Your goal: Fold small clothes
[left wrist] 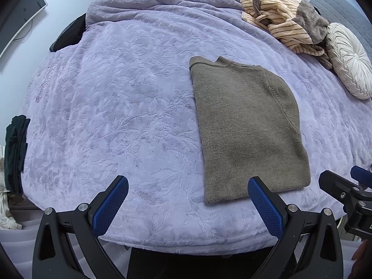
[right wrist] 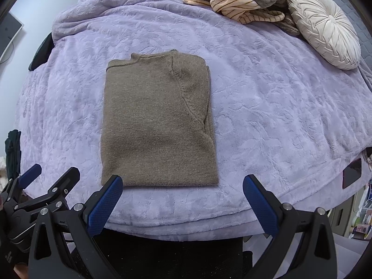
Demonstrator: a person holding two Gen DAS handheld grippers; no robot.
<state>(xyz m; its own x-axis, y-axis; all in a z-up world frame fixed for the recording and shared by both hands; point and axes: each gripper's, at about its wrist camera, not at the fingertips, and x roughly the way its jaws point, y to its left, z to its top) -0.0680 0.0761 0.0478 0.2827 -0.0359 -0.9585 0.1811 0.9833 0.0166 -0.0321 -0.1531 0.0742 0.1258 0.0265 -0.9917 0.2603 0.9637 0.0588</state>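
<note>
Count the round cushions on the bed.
1. The cream pleated round cushion lies at the far right of the lavender bedspread, beside the striped clothes heap, which may hide others.

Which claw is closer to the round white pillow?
Probably right. The round white pillow sits far right; the right gripper faces the brown sweater, and the left gripper sits further left.

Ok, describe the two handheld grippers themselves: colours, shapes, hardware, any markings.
Both look alike. The left gripper and right gripper each have matte black, angular frames with triangular cut-outs and round silver bolt heads at the pivots. The jaws are long flat fingers faced with bright blue pads in a fine cross-hatched texture. No cables or sleeves show; small pale lettering on the left one's body is unreadable.
</note>
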